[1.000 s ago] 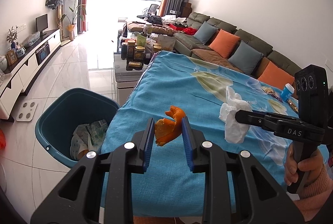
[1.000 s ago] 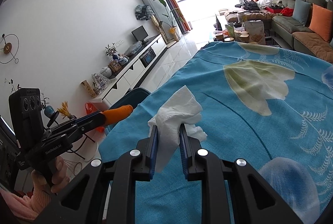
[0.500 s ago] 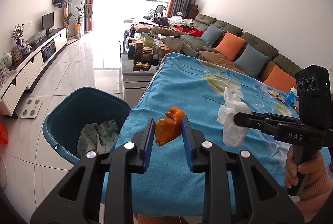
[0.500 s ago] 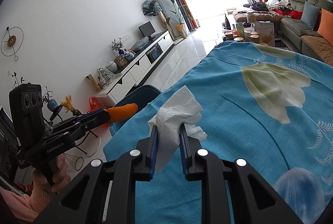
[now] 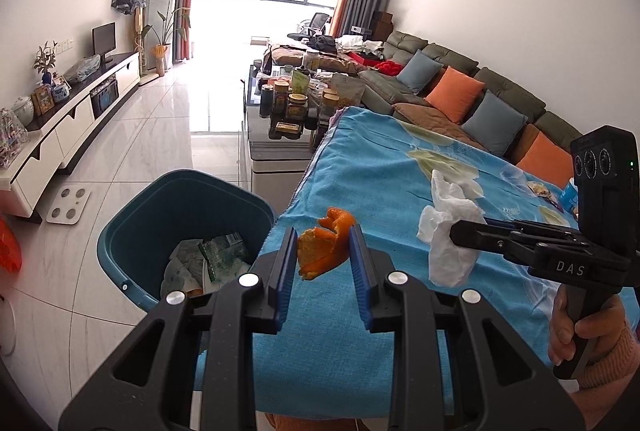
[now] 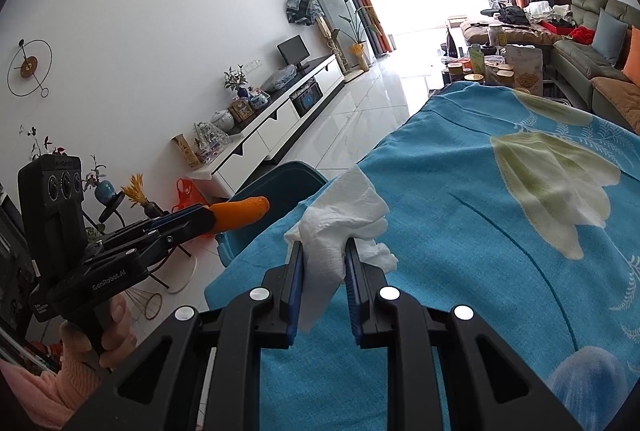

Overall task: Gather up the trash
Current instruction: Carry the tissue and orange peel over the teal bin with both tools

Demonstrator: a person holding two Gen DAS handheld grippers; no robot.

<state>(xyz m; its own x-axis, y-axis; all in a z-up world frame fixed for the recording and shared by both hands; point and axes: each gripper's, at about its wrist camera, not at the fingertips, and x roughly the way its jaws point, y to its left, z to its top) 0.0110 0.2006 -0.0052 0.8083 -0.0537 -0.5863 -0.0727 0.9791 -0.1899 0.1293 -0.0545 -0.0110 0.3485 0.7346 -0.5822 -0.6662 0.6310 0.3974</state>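
Trash in both grippers right now. Left gripper is pinching a curled bit of orange peel, blue pads pressed on either side of it, and it's up in the air over the near edge of the table. Right gripper is clamped on a crumpled white tissue, most of it bunched above the pads with one flap hanging down between them. From the left camera I can see the tissue dangling off the right gripper's tips over the blue cloth, and my right hand wrapped round the handle.

Teal bin sits on the white floor tiles just beside the table's left edge, down and left of the peel. It's already got some crumpled paper and a green wrapper inside. The peel is beside the bin's rim, not over the opening as far as I can tell. Sofa with orange and blue cushions runs along the far side.
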